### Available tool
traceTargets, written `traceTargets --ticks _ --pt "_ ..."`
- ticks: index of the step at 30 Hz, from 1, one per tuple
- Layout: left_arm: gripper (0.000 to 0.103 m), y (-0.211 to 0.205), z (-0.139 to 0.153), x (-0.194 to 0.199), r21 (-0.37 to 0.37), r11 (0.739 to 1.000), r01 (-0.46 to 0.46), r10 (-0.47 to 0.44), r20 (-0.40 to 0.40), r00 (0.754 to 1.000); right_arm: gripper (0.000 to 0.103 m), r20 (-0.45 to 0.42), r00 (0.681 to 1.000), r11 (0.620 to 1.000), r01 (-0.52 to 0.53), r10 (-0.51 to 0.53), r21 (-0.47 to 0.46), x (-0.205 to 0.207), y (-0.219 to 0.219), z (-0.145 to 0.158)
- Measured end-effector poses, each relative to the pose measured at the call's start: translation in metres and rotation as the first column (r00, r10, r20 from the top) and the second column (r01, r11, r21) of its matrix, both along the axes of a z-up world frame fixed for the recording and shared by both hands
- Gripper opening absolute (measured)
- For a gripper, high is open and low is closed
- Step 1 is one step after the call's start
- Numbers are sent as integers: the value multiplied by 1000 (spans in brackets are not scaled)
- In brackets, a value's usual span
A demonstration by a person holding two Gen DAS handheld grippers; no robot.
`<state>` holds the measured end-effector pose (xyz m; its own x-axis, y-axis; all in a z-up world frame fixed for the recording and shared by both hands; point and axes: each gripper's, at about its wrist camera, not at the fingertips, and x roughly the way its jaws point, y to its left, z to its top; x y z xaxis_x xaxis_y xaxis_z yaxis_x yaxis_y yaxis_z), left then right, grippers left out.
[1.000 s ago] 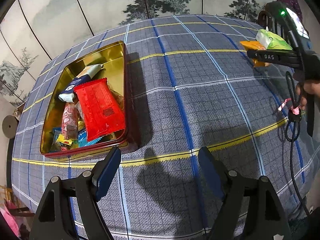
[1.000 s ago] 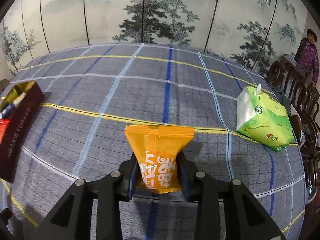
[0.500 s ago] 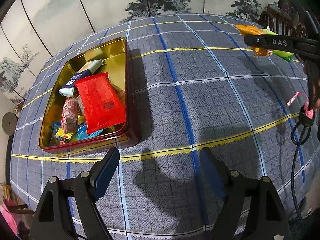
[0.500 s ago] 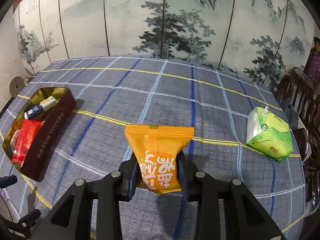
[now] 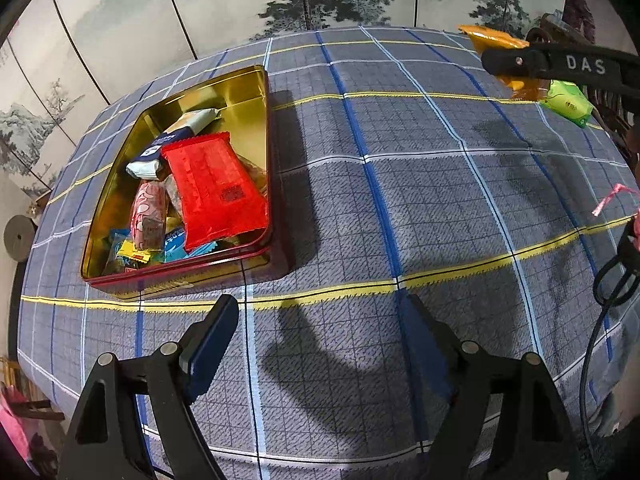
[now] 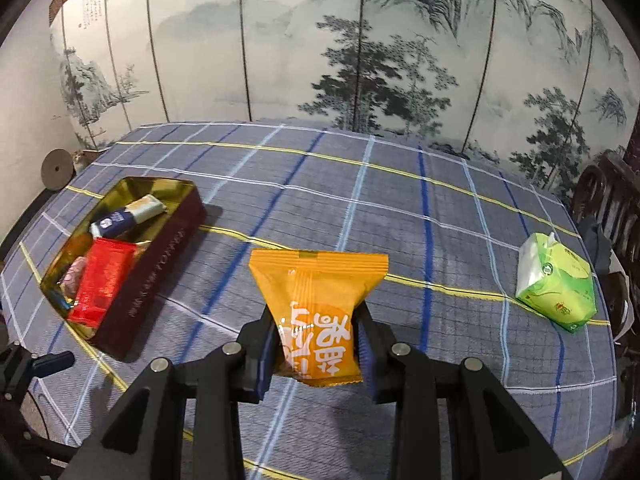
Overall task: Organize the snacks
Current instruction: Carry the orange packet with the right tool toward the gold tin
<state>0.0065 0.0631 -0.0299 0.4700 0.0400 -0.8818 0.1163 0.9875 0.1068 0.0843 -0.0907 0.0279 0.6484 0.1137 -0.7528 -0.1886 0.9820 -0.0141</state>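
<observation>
A round table under a grey plaid tablecloth [image 6: 400,216] with blue, white and yellow stripes stands before a folding screen [image 6: 360,52] painted with ink pines and mountains. Only the right wrist view shows the screen's left panels and the maroon lettered outer wall of the rectangular tin [image 6: 160,264]; the left wrist view looks into its gold interior [image 5: 240,96], where a glossy red packet [image 5: 216,188] lies atop smaller wrapped snacks. A green soft pack of tissues [image 6: 556,284] sits near the table's right edge. The right gripper [image 6: 316,344] is clenched on an orange crimped-edge snack pouch [image 6: 316,300], held upright above the cloth, well right of the tin. The left gripper [image 5: 320,340] is spread wide and empty, just in front of the tin.
</observation>
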Motion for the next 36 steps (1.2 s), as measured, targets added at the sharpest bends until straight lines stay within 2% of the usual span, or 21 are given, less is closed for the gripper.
traceTargets --ticks 25,36 --pt "81 15 -9 -1 -8 999 -35 35 -20 999 34 3 994 994 -109 109 23 0 49 8" --pt "81 33 -14 -2 -21 996 -84 83 -29 996 34 1 980 979 -199 199 41 0 86 14"
